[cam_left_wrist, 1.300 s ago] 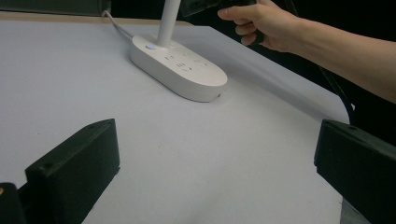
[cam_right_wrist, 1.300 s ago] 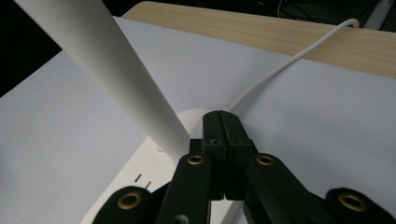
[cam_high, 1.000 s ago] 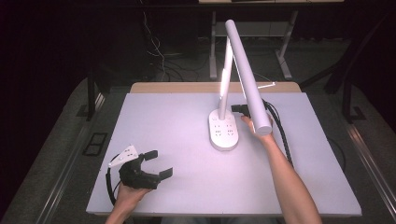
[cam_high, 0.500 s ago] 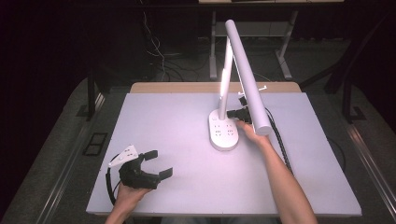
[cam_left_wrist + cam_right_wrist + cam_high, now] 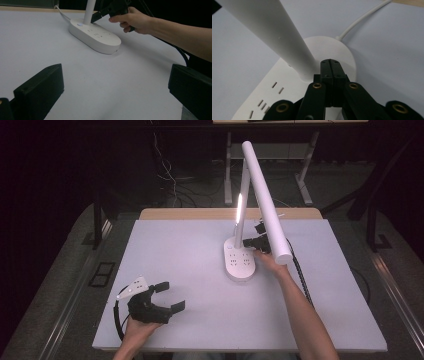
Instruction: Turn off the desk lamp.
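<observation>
Closed tongs at the desk lamp's foot

The desk lamp (image 5: 240, 260) stands mid-table, right of centre; your right gripper (image 5: 330, 65), jaws pinched together and empty, noses at its pole's foot, likely to press a switch. Your left gripper (image 5: 169, 296) rests wide open, empty, well apart.

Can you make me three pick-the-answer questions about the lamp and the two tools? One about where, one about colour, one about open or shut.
1. Where is the right tool?
A. at the lamp's base
B. at the table's front edge
C. on the floor

2. What colour is the lamp?
A. red
B. white
C. green

3. How are the left tool's jaws?
A. shut
B. holding the lamp
C. open

Answers: 1 A, its tip sits by the stem on the base. 2 B, base and stem are white. 3 C, a wide gap shows between the jaws.
</observation>
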Tool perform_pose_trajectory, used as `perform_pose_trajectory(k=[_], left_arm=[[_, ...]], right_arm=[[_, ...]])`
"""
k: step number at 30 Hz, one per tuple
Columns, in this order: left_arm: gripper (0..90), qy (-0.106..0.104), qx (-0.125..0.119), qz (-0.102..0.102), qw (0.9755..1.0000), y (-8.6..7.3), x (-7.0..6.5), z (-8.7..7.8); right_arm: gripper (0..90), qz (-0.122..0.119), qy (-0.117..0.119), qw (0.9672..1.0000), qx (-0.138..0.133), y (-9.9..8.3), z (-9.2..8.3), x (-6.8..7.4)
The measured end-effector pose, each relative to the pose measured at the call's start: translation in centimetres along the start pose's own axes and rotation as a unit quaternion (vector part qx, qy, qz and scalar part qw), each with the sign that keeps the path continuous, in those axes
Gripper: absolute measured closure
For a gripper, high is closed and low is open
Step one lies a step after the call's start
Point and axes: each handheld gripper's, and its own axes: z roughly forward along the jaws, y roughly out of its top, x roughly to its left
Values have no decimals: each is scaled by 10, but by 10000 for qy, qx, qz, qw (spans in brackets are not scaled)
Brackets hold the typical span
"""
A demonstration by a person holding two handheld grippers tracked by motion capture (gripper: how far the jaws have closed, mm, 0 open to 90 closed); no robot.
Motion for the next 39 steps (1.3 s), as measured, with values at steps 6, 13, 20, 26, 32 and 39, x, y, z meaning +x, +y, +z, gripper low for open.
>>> perform_pose_trajectory(k=[6, 13, 20, 26, 32, 39], left_arm=[[0, 0, 14, -17, 10000, 0, 1, 2], [0, -11, 25, -2, 10000, 0, 0, 2], [0, -9, 19, 9, 10000, 0, 0, 1], [0, -8, 8, 3, 10000, 0, 0, 1], [0, 3, 14, -36, 10000, 0, 1, 2], [0, -18, 31, 1, 10000, 0, -1, 2]], right_arm=[[900, -22, 3, 10000, 3, 0, -2, -1], [900, -24, 112, 9999, -71, -2, 0, -2], [900, -84, -39, 10000, -31, -1, 1, 0], [900, -28, -22, 10000, -47, -1, -1, 1], [900, -91, -19, 10000, 11, 0, -1, 2], [900, -51, -9, 10000, -36, -3, -1, 3]])
